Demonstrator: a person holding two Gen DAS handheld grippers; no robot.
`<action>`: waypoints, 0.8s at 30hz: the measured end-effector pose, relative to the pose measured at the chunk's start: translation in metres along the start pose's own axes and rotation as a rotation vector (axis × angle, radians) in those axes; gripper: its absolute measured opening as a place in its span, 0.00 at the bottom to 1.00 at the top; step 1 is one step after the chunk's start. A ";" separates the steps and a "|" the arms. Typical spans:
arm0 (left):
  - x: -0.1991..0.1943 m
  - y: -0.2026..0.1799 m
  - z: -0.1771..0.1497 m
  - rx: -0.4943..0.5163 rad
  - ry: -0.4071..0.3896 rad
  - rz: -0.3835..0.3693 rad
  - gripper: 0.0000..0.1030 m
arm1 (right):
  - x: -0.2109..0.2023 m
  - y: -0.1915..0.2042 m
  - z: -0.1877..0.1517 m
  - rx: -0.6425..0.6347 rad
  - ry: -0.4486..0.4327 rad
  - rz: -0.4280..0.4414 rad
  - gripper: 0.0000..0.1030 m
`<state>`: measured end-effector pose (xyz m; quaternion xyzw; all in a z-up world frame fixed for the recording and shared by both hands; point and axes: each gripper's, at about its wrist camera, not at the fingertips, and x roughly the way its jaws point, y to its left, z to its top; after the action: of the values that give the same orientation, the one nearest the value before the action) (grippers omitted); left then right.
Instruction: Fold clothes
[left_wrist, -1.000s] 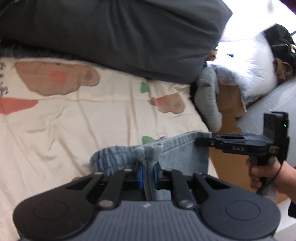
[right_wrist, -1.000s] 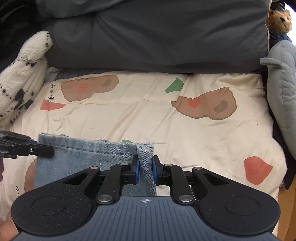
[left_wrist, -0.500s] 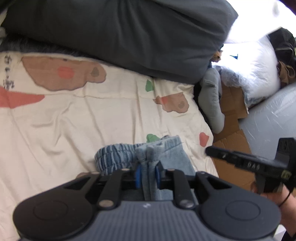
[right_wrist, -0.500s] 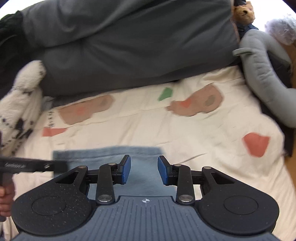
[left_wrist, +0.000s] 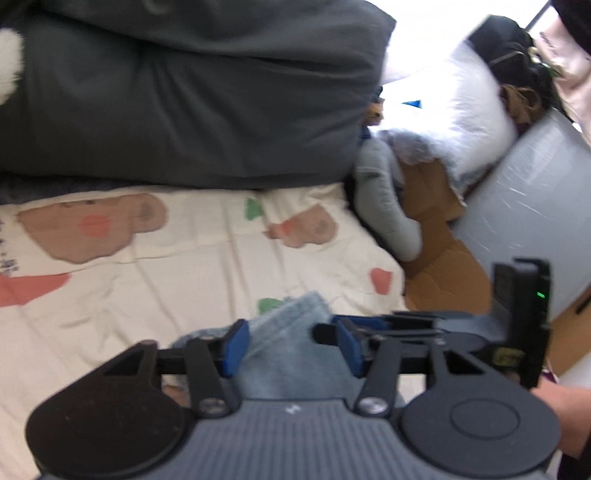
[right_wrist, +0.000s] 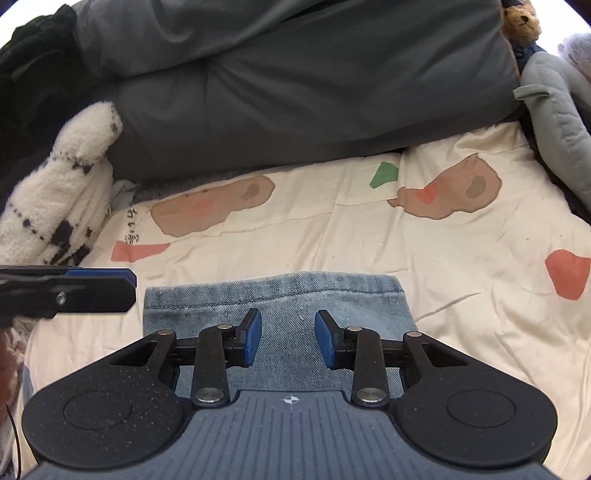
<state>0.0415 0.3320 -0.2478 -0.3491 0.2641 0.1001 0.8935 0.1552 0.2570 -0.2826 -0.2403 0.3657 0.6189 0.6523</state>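
Folded jeans (right_wrist: 280, 314) lie flat, hem edge running crosswise; left claw (left_wrist: 291, 345) opening, right claw (right_wrist: 288, 338) spread, both pinching nothing.

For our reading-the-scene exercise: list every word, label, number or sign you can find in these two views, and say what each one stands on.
Dark printed characters on the cream patterned bedsheet, near the white-and-black plush toy: too small and blurred to read.
Same print at the sheet's left edge in the left wrist view: blurred, unreadable.
Small white emblem on the right claw's grey ribbed body: a symbol, no letters.
Folded blue denim garment: no text visible.
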 end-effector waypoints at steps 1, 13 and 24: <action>0.003 -0.001 -0.001 0.004 0.006 -0.018 0.37 | 0.003 0.000 0.001 -0.010 0.005 -0.005 0.36; 0.042 0.025 -0.013 0.075 0.092 0.108 0.03 | 0.038 0.004 0.008 -0.079 0.071 -0.009 0.22; 0.060 0.047 -0.027 0.082 0.110 0.133 0.03 | 0.069 0.008 0.004 -0.102 0.126 0.002 0.20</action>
<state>0.0642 0.3476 -0.3242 -0.2987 0.3393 0.1291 0.8826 0.1457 0.3048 -0.3321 -0.3113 0.3743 0.6208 0.6144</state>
